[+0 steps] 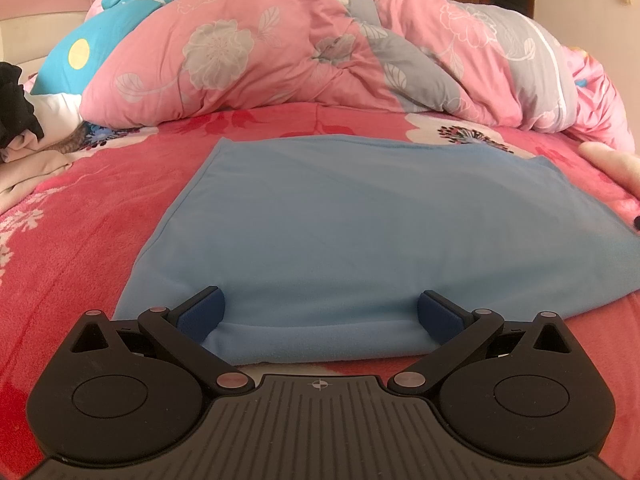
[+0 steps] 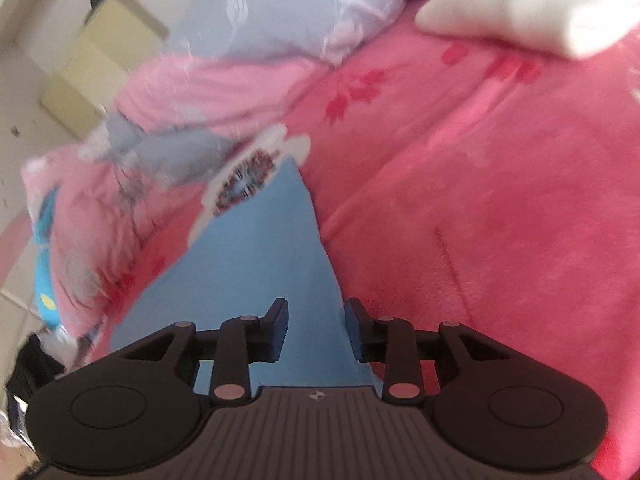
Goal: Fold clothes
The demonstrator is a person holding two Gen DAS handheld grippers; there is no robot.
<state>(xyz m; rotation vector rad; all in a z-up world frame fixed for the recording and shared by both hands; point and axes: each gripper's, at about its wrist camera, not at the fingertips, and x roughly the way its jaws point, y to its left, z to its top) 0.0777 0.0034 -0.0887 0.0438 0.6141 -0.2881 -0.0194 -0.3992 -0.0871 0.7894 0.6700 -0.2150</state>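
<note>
A light blue garment (image 1: 360, 220) lies folded flat on the red floral bedspread (image 1: 80, 240). My left gripper (image 1: 322, 308) is at the garment's near edge with its jaws wide apart. The rolled front fold lies between the blue pads (image 1: 204, 312), and they do not squeeze it. In the right wrist view, which is blurred, my right gripper (image 2: 317, 328) hovers over the garment's (image 2: 260, 264) right side. Its jaws are partly apart, with blue fabric showing in the gap and the pads not pressing on it. The garment's right edge runs beside the right finger.
A bunched pink and grey quilt (image 1: 260, 48) runs across the back of the bed, with a blue pillow (image 1: 92, 48) behind it. Black clothes (image 1: 16, 108) and beige cloth (image 1: 24, 176) sit at the left. A pale folded item (image 2: 520, 4) lies far right on the bedspread (image 2: 480, 200).
</note>
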